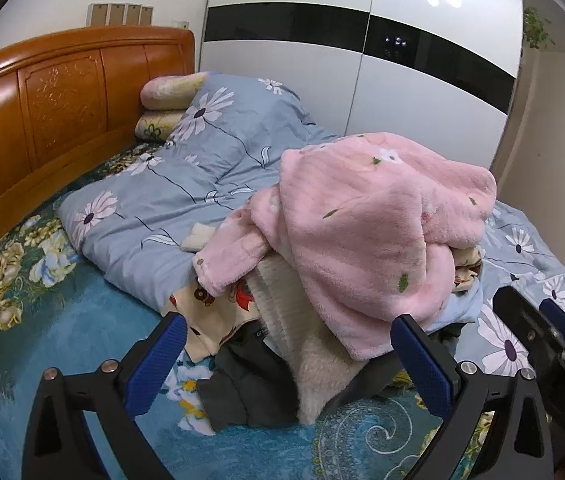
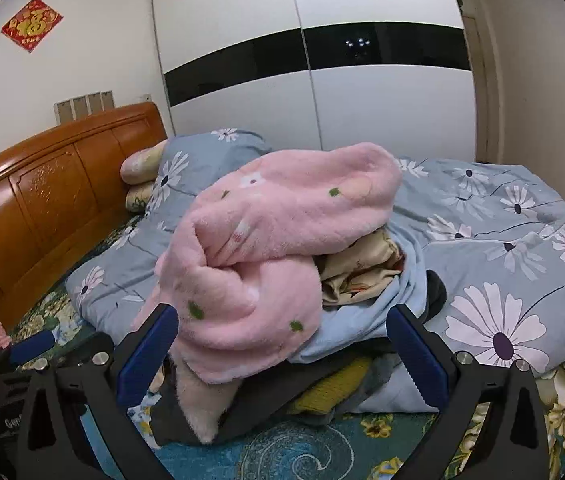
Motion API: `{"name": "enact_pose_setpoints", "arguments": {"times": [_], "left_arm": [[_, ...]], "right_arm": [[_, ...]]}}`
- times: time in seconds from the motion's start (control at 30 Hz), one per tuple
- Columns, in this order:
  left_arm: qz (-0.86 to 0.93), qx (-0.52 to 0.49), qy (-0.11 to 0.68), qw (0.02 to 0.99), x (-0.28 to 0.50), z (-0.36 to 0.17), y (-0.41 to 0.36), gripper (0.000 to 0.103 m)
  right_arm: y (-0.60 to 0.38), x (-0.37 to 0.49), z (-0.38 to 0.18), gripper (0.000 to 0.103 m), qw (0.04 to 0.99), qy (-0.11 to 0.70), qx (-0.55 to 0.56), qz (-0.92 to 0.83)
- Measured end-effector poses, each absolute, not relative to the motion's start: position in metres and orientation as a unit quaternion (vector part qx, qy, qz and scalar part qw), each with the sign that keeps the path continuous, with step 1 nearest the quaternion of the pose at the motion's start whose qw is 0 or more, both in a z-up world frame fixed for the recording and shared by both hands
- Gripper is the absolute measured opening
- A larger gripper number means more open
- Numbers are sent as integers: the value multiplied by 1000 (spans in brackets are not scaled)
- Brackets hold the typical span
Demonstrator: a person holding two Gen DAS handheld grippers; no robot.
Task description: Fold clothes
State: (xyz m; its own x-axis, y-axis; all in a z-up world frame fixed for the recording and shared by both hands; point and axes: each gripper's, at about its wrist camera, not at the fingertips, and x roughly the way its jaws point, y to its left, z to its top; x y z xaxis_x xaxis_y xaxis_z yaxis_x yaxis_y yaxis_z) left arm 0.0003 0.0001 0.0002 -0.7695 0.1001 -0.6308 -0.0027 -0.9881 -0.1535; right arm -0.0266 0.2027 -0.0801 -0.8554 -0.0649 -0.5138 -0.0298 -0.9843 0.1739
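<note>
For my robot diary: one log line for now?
left tool open | right tool open | pink fleece tops clothes pile | nothing held

Crumpled pink fleece garment (image 1: 366,232) (image 2: 266,248) (green-flecked) tops a heap of unfolded clothes (image 1: 266,368) (image 2: 322,392).

— What carries it all?
— A bed with a teal floral sheet (image 1: 22,312) and carved orange wooden headboard (image 1: 54,96).
— And directly on it?
— A grey-blue daisy-print quilt (image 1: 170,184), two stacked pale floral pillows (image 1: 162,108), and a heap of clothes topped by a fluffy pink fleece garment (image 2: 266,248).
</note>
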Motion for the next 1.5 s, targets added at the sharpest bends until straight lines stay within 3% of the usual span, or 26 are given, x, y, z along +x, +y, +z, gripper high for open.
{"name": "enact_pose_setpoints", "arguments": {"times": [1.5], "left_arm": [[942,-331,-47,7,6,-3,0,103]], "right_arm": [[191,-27,-82,103,23,-30,289,-957]]}}
